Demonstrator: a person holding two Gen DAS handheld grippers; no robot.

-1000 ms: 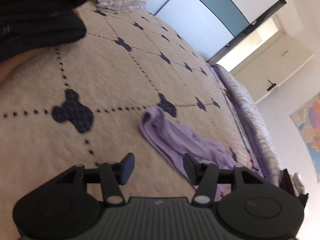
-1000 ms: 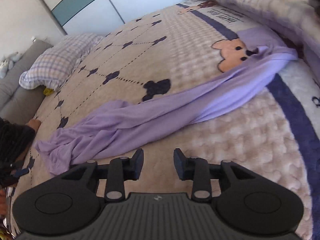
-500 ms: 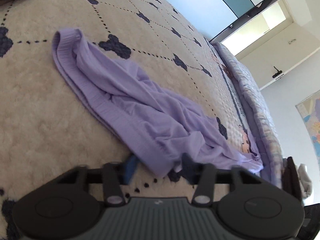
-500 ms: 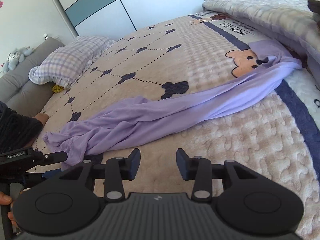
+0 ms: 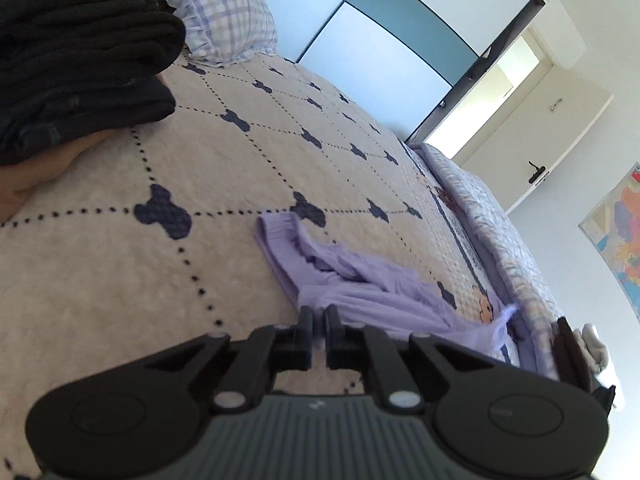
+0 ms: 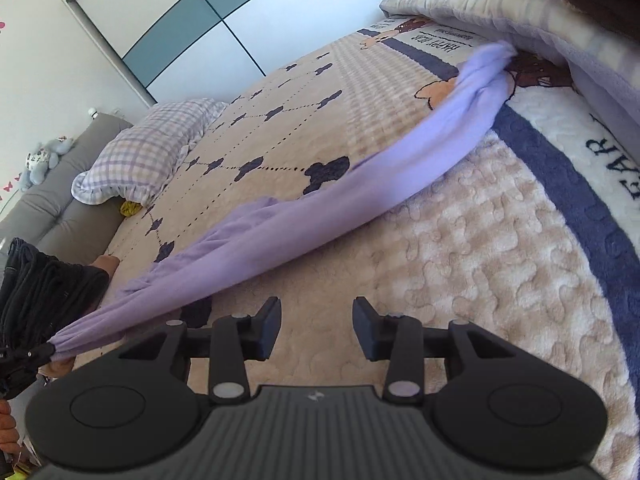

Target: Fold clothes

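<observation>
A lilac garment (image 5: 360, 292) lies stretched across the beige bed blanket (image 5: 100, 280). My left gripper (image 5: 319, 314) is shut on its near hem. In the right wrist view the same garment (image 6: 320, 208) runs as a taut band from the left gripper (image 6: 46, 352) at the lower left to its far end (image 6: 492, 60) against a folded quilt. My right gripper (image 6: 316, 314) hovers open over bare blanket just below the band, with nothing between its fingers.
A plaid pillow (image 6: 148, 148) lies at the head of the bed by a grey padded headboard (image 6: 52, 208). A person's dark sleeve (image 5: 80, 52) fills the upper left. A folded pale quilt (image 6: 500, 0) borders the far side, with wardrobe doors (image 5: 380, 40) behind.
The left gripper went from open to shut on the garment's hem and drew back and up, pulling the loose cloth into a taut band. The right gripper shifted slightly along the blanket.
</observation>
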